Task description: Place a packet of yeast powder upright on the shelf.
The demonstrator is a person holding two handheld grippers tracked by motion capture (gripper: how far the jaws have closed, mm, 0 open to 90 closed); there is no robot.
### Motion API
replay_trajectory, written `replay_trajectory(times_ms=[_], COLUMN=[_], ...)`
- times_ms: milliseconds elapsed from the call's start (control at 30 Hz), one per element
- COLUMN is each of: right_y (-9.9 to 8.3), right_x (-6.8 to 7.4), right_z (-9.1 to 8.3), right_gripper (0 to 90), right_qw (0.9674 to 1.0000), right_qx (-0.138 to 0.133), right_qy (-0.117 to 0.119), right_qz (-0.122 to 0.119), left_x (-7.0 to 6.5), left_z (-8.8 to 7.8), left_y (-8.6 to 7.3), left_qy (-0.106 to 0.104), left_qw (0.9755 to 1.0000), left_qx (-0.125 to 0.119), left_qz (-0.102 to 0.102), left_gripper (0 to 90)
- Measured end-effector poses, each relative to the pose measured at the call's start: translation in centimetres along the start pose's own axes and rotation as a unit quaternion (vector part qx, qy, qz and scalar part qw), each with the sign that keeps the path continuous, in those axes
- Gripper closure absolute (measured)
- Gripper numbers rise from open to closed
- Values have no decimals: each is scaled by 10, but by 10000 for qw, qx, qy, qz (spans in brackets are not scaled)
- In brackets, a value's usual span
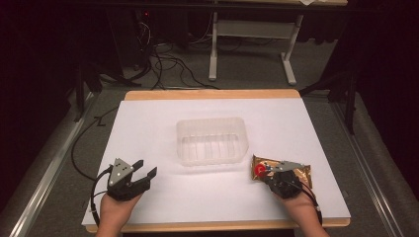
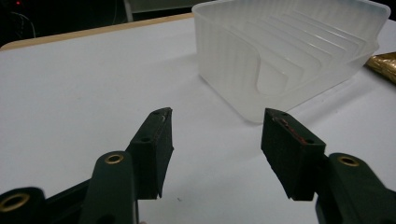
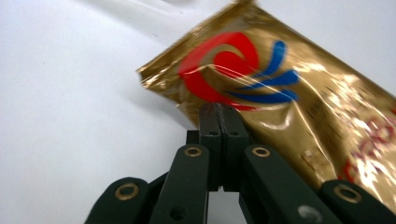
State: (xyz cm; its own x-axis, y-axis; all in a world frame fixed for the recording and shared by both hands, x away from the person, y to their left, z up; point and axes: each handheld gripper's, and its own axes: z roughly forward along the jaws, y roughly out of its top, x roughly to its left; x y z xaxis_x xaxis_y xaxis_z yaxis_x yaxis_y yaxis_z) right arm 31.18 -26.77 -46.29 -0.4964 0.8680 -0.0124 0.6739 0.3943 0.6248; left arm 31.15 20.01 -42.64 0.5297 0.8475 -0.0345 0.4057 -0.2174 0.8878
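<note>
The right gripper's (image 3: 219,109) fingers pinch the gold snack packet's (image 3: 280,93) edge, the left gripper's (image 2: 217,128) are spread, so lift slowly toward the clear tub (image 1: 212,140).

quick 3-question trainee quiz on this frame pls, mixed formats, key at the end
1. True or false: the right gripper has its jaws shut on the edge of the gold snack packet.
2. Multiple choice: the clear plastic tub stands
A. at the middle of the white table top, with nothing in it
B. under the left gripper
C. on top of the packet
3. Fill in: the left gripper's jaws stand ____, with nothing between them.

Key: 1 true; 2 A; 3 open
</note>
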Motion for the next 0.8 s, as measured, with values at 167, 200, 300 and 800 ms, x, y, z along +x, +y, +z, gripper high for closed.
replay_trajectory(times_ms=[167,200,300,800], right_y=[5,5,0,-38], right_x=[2,3,-1,-36], right_z=[5,4,-5,-51], right_gripper=[900,900,891,811], right_qw=[10000,9999,9999,9883], right_qx=[26,26,-147,-717], right_qy=[43,56,54,-617], right_qz=[-81,-84,58,1194], left_x=[0,0,-2,-12], left_z=[-4,-3,1,26], left_y=[-3,-3,-2,14], left_qy=[43,44,3,-360], left_qw=[10000,10000,10000,9992], left_qx=[35,35,49,-9], left_qz=[-30,-25,-10,170], left_gripper=[440,440,439,432])
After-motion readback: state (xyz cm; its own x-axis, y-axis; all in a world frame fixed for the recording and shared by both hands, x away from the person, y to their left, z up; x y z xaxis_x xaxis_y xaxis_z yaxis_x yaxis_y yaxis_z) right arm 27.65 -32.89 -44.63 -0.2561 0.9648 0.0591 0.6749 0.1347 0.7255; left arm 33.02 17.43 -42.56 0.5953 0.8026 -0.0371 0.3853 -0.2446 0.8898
